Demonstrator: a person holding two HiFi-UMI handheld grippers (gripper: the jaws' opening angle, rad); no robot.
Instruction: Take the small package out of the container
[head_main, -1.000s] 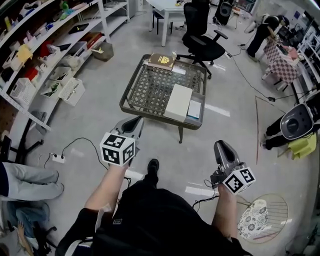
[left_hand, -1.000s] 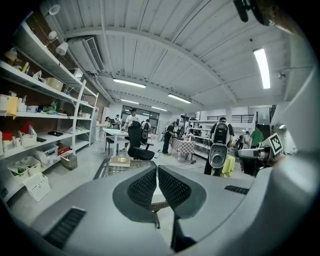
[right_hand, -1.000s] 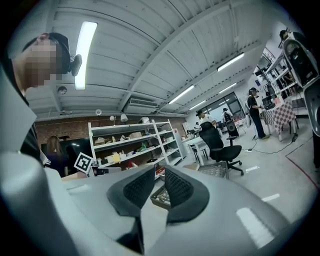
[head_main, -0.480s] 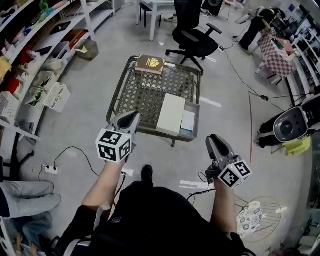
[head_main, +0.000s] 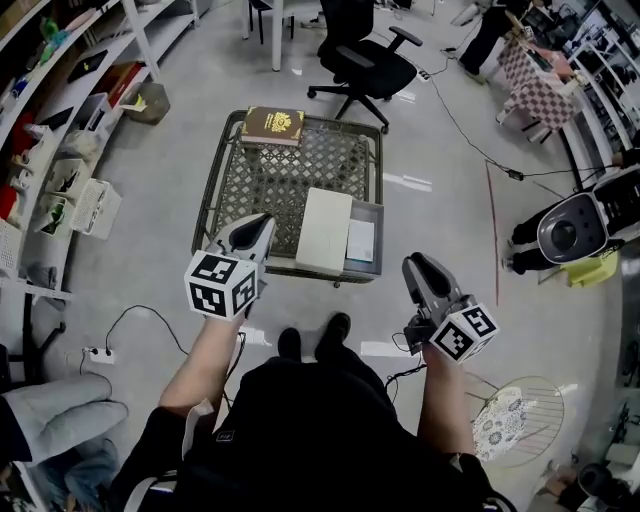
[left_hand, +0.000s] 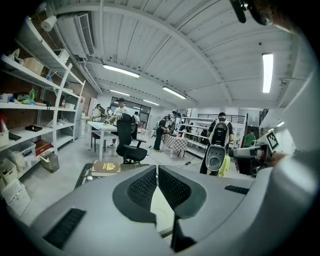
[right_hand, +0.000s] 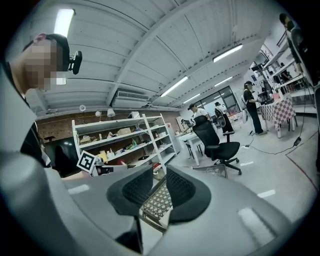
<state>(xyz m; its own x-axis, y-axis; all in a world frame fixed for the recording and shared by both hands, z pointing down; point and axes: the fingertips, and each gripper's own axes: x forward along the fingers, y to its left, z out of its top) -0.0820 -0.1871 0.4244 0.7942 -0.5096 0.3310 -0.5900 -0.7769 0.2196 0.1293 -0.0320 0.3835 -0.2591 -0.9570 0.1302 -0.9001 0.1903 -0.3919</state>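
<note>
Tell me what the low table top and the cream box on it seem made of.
Table top: woven wicker or rattan-style lattice, matte grey-brown, open weave visible. Cream box: smooth, matte, likely cardboard or plastic; too far to tell.

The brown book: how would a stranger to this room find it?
Find the low lattice-topped table on the grey floor, before the black office chair. The brown book lies flat on its far left corner. Its dark cover and gold emblem set it apart from the plain white box nearer the person.
</note>
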